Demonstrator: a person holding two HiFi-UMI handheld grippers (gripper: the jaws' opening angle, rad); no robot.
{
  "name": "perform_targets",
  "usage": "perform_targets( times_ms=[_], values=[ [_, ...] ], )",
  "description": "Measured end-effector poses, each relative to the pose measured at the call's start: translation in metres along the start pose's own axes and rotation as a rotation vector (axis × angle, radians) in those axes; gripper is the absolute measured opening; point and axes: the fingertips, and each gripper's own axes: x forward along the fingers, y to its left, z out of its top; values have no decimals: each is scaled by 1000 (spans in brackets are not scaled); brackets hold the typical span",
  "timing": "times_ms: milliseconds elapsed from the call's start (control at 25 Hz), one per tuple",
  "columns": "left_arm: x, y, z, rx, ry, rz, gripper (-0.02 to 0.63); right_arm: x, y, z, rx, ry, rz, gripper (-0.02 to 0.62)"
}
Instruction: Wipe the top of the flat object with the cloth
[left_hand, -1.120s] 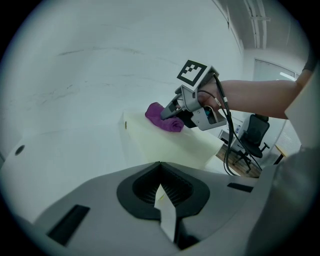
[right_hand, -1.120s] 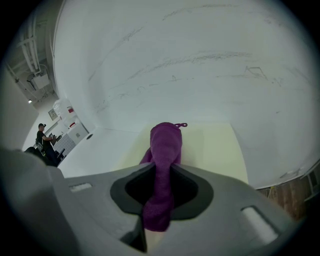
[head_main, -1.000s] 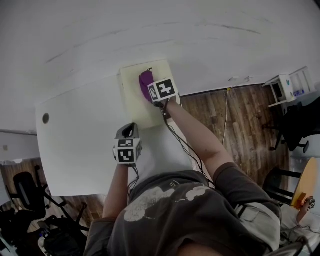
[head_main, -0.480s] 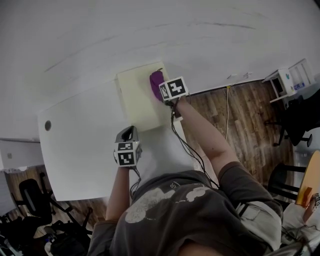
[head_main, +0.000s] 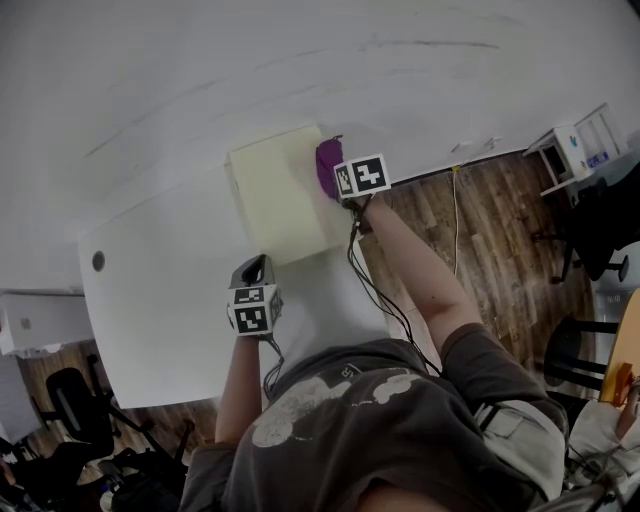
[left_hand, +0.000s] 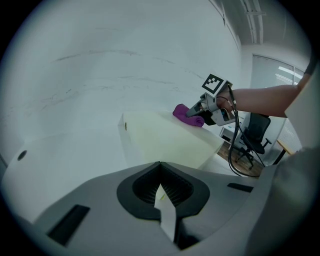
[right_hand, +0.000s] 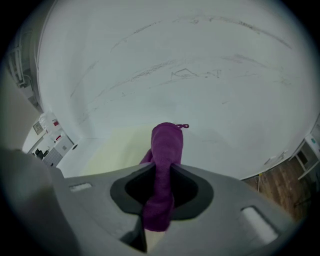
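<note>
Shirt print (head_main: 330, 395) on the person's grey top is pale and too small to read. Just beyond it, at 7 o'clock of the head view's centre, the left gripper (head_main: 256, 266) hangs over the white table (head_main: 160, 300). Its own view shows the jaws pressed together with nothing between them. Its cube carries black-and-white square markers, no words.

At 12 o'clock from that gripper lies the flat object (head_main: 278, 195), a pale yellow slab set against the wall. Along the slab's 3 o'clock edge, toward the far corner, the right gripper (head_main: 338, 180) is clamped on the purple cloth (head_main: 326, 164), which rests on the slab's top.

Only the right gripper view shows the cloth running back through the jaws as a rolled strip with a small loop at its far tip. It also shows faint scribbles on the white wall (right_hand: 190, 75), none legible. Only the left gripper view shows the slab's thickness and a small mark on its near side face.

A round hole (head_main: 98, 261) sits at the table's 9 o'clock end. At 3 o'clock lie wooden floor (head_main: 490, 230) and a cable (head_main: 452, 225).
</note>
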Motion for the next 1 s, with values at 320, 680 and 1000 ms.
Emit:
perform_targets(
  times_ms=[320,680,1000],
  values=[
    [1,2,1,6,-17,4,-5,-8,-13,-8,121,-39,42,72],
    [1,3,0,-34,-50,-9,-5,-33,3,-9,106,-57,69,72],
    [-2,3,2,3,-55,-19,-5,-55,97,-2,-12,-68,218,72]
  ],
)
